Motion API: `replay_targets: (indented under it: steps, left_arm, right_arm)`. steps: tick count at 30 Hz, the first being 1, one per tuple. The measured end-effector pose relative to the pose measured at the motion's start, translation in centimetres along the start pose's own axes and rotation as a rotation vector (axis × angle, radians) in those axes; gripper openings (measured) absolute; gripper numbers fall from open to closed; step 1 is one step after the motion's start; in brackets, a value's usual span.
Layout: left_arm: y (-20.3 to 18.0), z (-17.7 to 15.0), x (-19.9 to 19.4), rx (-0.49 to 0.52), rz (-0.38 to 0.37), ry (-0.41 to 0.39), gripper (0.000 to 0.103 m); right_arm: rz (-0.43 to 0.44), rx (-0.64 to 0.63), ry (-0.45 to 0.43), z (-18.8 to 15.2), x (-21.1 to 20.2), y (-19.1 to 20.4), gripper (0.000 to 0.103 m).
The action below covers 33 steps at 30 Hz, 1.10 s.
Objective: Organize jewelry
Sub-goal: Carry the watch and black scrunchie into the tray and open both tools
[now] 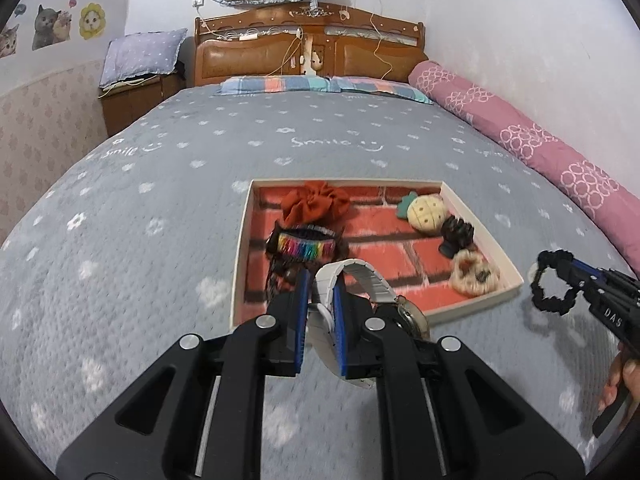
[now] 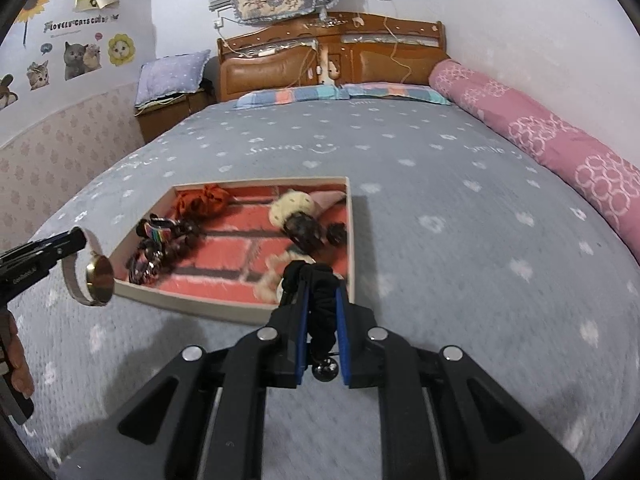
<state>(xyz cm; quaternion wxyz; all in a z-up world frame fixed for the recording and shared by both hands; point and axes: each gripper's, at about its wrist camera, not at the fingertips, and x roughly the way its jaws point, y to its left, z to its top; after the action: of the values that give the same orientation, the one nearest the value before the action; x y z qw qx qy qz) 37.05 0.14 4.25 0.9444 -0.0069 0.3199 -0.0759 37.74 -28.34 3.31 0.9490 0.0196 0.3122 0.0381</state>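
Nearest in the left wrist view, the left claw (image 1: pixel 321 292) is clenched on the white strap of a wristwatch (image 1: pixel 362 280), whose round gold-rimmed case hangs just beside the right finger; from the right wrist view the same watch (image 2: pixel 94 276) dangles above the bedspread, close to the near left corner of the tray. The right claw (image 2: pixel 322 292) grips a black scrunchie (image 2: pixel 320 308), with a small dark bead hanging between the blue pads at the bottom; in the left wrist view this black loop (image 1: pixel 554 284) hangs from the claw (image 1: pixel 560 264) above the bedspread, just to the right of the tray. The scrunchie and fingers block part of the tray's near edge in the right wrist view. Past both claws, a shallow white-walled tray (image 1: pixel 240 248) with a red brick-patterned floor lies on the grey bedspread (image 1: pixel 160 168). Inside it are a rainbow-striped hair clip (image 1: pixel 306 246) at the near left with dark beaded pieces beside it, a cream scrunchie (image 1: pixel 474 274) at the near right, a black claw clip (image 1: pixel 458 234) behind that, a pineapple-shaped plush clip (image 1: pixel 426 210) farther back, and a rust-red scrunchie (image 1: pixel 316 200) at the far left. Beyond lie plaid pillows (image 1: pixel 320 86), a rolled pink quilt (image 1: pixel 520 136) along the wall, and the wooden headboard (image 1: pixel 308 48).
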Motion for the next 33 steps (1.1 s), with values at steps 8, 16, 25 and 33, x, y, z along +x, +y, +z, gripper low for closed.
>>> replay_targets:
  steps: [8,16,25,33]
  left_arm:
    - [-1.0,2.0,4.3,-0.017,-0.024,0.035,0.011]
    - [-0.7,1.4,8.8,-0.017,0.029,0.109,0.012]
    - [0.7,0.5,10.8,-0.022,0.088,0.148,0.015]
    - [1.3,-1.0,11.1,0.005,0.114,0.146,0.040]
  right_arm:
    - [0.027,-0.021,0.013,2.3,3.5,1.5,0.013]
    - [0.033,-0.010,0.067,1.6,7.8,1.3,0.013]
    - [-0.001,0.010,0.106,0.7,10.2,0.7,0.013]
    - [0.017,-0.029,0.133,-0.1,11.1,1.6,0.017]
